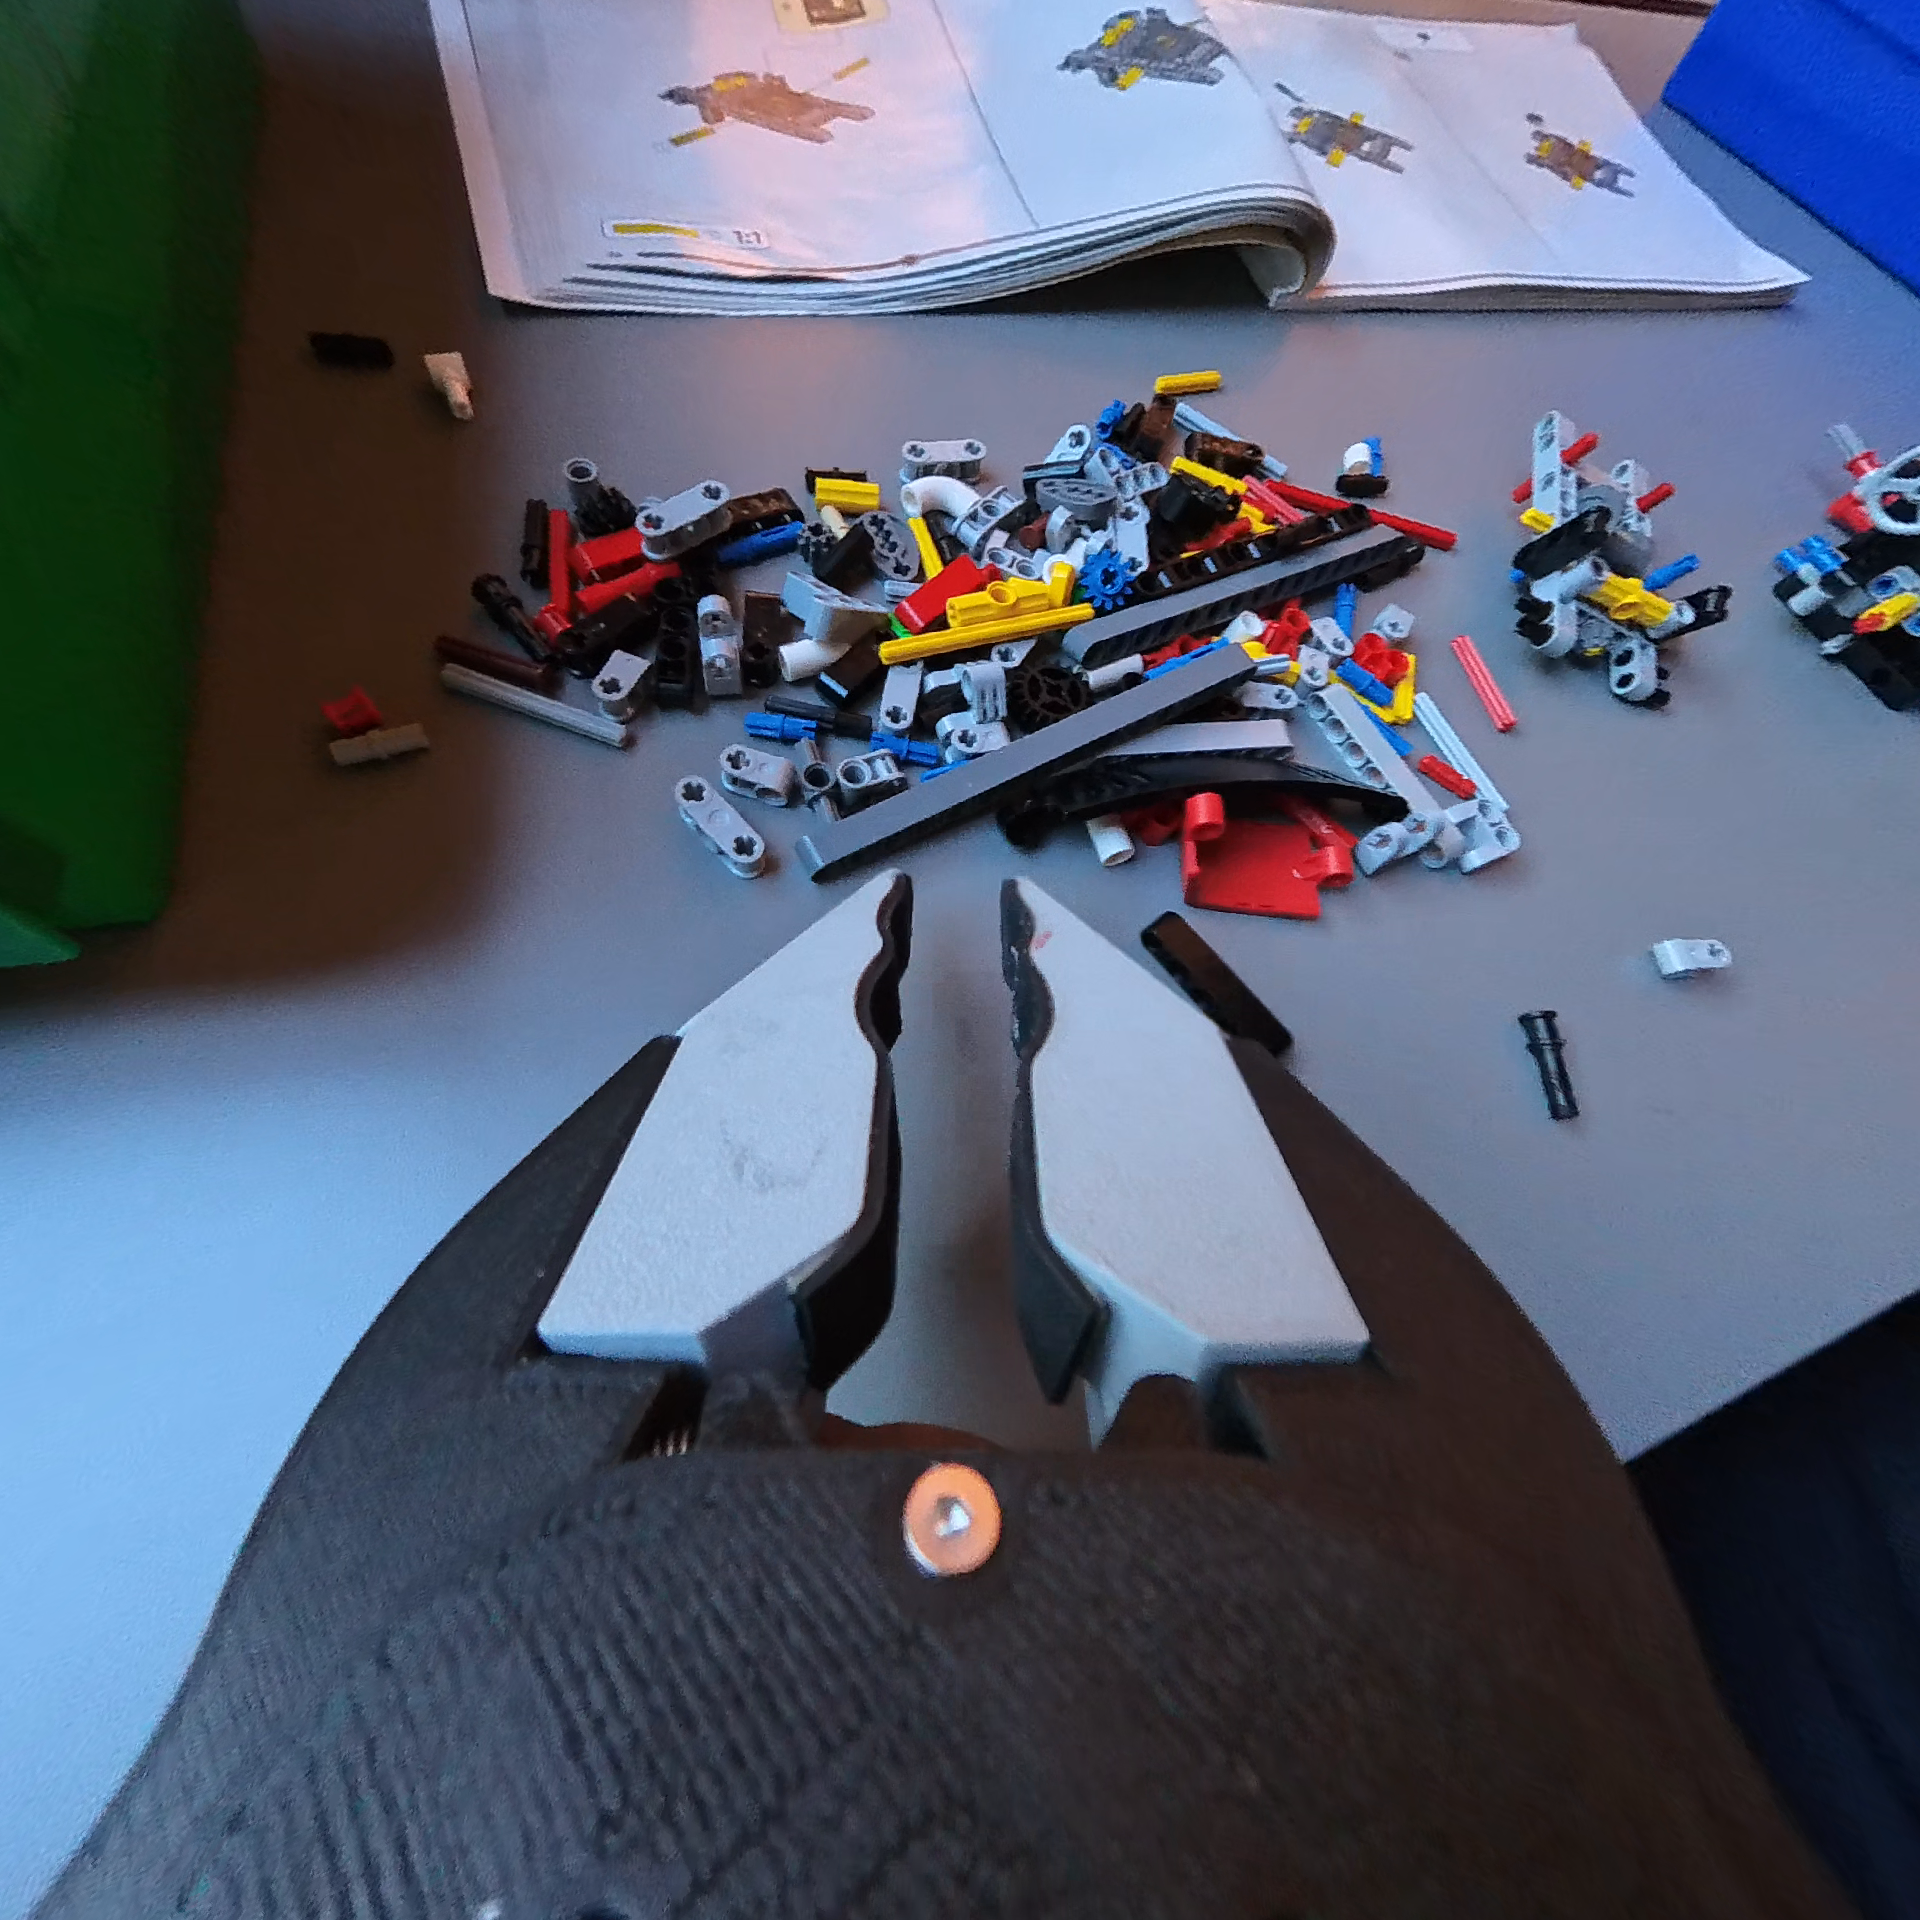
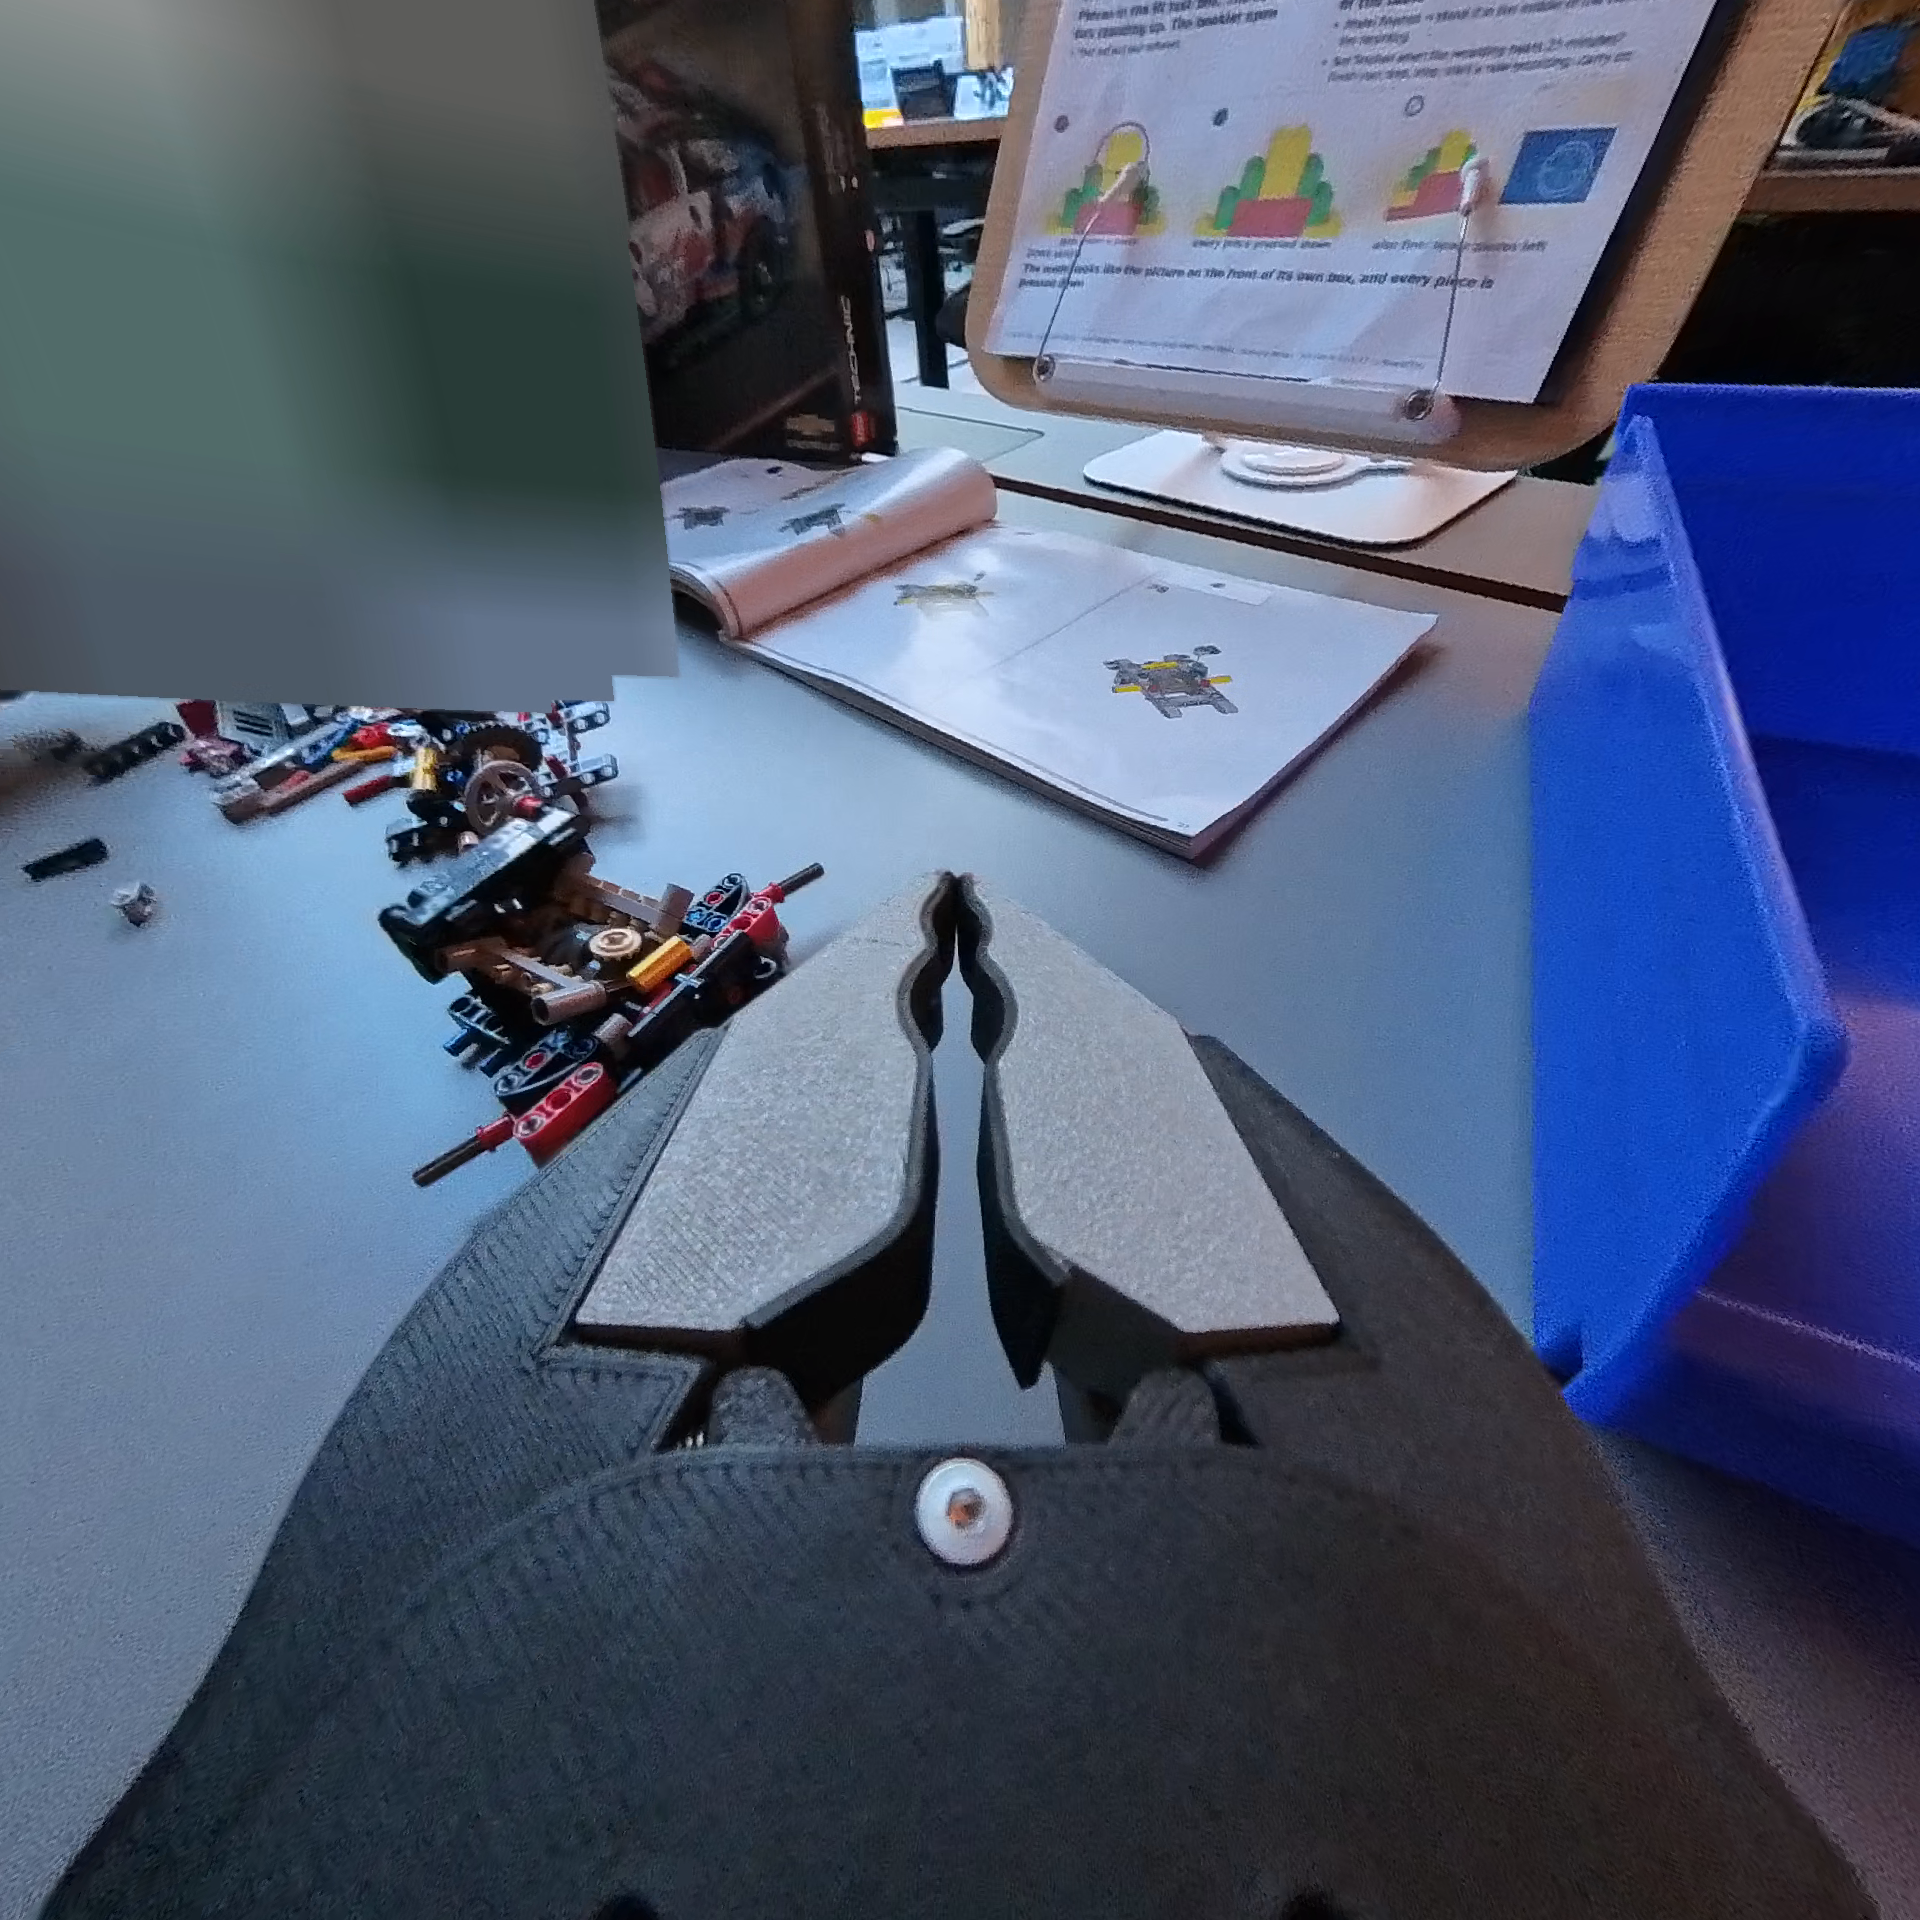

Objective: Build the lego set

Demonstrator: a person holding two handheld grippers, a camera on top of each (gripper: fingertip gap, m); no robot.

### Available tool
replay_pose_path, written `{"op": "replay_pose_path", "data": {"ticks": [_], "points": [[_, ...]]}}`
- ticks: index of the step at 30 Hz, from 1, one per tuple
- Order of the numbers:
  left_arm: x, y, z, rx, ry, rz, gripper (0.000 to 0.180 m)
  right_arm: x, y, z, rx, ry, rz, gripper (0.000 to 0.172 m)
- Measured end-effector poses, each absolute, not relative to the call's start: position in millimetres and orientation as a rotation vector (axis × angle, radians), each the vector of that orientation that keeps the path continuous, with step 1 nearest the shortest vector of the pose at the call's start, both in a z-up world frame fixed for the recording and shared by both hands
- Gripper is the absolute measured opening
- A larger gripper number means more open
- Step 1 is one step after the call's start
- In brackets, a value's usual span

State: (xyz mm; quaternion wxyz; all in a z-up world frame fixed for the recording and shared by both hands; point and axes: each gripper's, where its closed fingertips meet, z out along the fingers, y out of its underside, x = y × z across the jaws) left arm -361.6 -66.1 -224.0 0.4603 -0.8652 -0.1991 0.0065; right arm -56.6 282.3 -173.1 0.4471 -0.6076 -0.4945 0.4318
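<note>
In the left wrist view my left gripper point(image 1: 956, 904) is open with nothing between its pads. It hovers over the grey table point(image 1: 520, 1039) just short of a pile of small building pieces point(image 1: 987, 623). A long dark grey beam point(image 1: 1039, 758) lies right ahead of the tips, and a short black beam point(image 1: 1210, 977) lies beside the right finger. In the right wrist view my right gripper point(image 2: 956, 894) is shut, tips touching, with nothing between them. A partly built model point(image 2: 582, 956) with black, brown and red parts lies just to its left.
An open instruction booklet point(image 1: 935, 156) lies behind the pile and also shows in the right wrist view point(image 2: 1091, 665). A green bin point(image 1: 94, 468) stands at the left, a blue bin point(image 2: 1714, 883) at the right. Two small assemblies point(image 1: 1600, 561) lie right of the pile. A stand with a sheet point(image 2: 1299, 208) is at the back. The left gripper's tips are roughly 45 cm from the right gripper's.
</note>
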Motion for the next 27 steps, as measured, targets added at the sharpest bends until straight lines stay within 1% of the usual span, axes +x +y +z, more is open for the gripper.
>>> {"op": "replay_pose_path", "data": {"ticks": [8,15,27], "points": [[-362,-65,-241,-2.252,-0.489,0.073,0.013,-59,285,-176,-1.517,-1.236,1.033,0.0],[-353,-62,-240,-2.263,-0.403,0.075,0.013,-57,272,-172,-1.457,-1.278,1.06,0.0],[-349,-61,-232,-2.229,-0.334,0.143,0.017,-45,280,-164,-1.47,-1.174,1.144,0.0]]}}
